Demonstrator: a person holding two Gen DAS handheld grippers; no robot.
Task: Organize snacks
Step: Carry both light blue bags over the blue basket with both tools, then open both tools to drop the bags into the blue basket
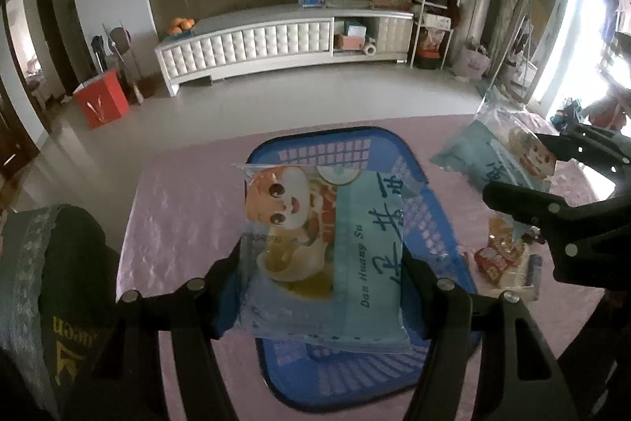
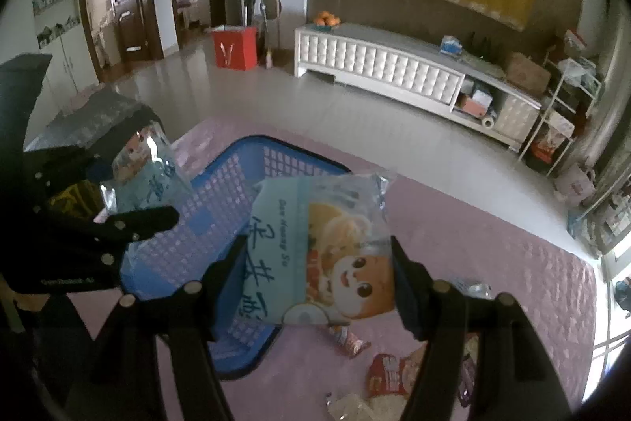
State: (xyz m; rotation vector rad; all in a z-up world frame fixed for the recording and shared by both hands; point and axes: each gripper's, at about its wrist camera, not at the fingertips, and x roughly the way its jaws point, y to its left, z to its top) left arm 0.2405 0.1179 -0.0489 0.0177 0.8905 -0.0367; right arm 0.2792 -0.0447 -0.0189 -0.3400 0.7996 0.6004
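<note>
Item one — pale blue plastic snack packet printed with a cartoon child's face and the words "Dan Huang Su" (image 1: 327,255). I hold it in my left gripper (image 1: 321,263), its two black fingers (image 1: 223,273) closed on the packet's long edges at a middling spread set by the packet's width. It hangs over the blue plastic lattice basket (image 1: 430,223), tilted down toward the opening. I judge it is held there so that a release would drop it inside.

Item two — a second pale blue packet of the same print (image 2: 315,255). I hold it in my right gripper (image 2: 317,277), the fingers (image 2: 406,287) pressing its two sides at much the same spread. It hangs above the basket's near right corner, partly over the pink quilted cover (image 2: 493,251) — not yet squarely over the opening, as far as I can judge.

Item three — the basket, standing on the pink cover between my two hands. Through the lattice I see only the pink cover, though the packets hide part of the floor.

Item four — loose small snacks on the cover, right of the basket: a red-wrapped packet (image 2: 388,373) and a smaller red-and-white one (image 2: 349,340), among others too blurred to name. These I take to be still waiting for sorting.
</note>
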